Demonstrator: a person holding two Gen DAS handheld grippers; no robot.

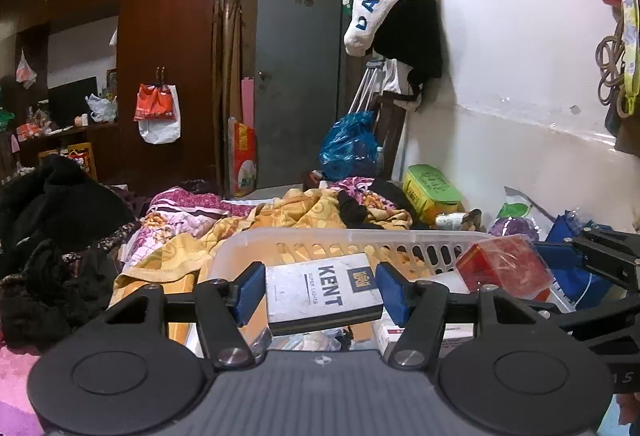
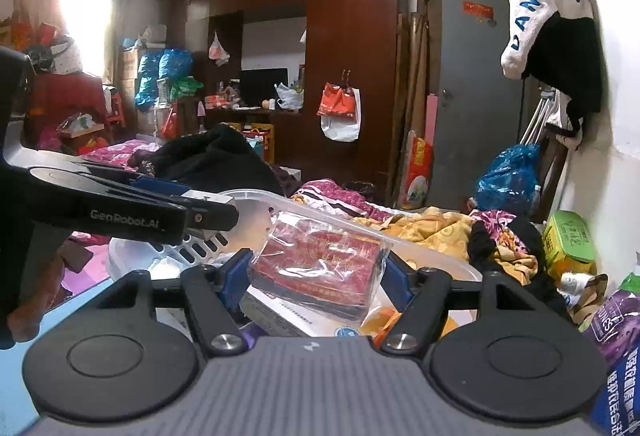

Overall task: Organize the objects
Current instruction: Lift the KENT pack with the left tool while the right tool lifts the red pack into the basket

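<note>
My left gripper [image 1: 320, 290] is shut on a white KENT cigarette box [image 1: 322, 290], held flat over the near side of a white slotted plastic basket [image 1: 400, 238]. My right gripper [image 2: 318, 272] is shut on a red packet in clear wrap [image 2: 320, 268], held above the same basket [image 2: 440, 256]. The red packet also shows in the left wrist view [image 1: 504, 264], to the right of the KENT box. The left gripper's arm shows in the right wrist view [image 2: 120, 208], coming in from the left.
The basket sits on a bed with a yellow patterned blanket [image 1: 304, 212] and black clothes [image 1: 52, 224]. More boxes and papers lie inside the basket [image 2: 288, 312]. A green tin [image 1: 430, 186], purple packet [image 2: 616, 316] and blue bags lie by the right wall.
</note>
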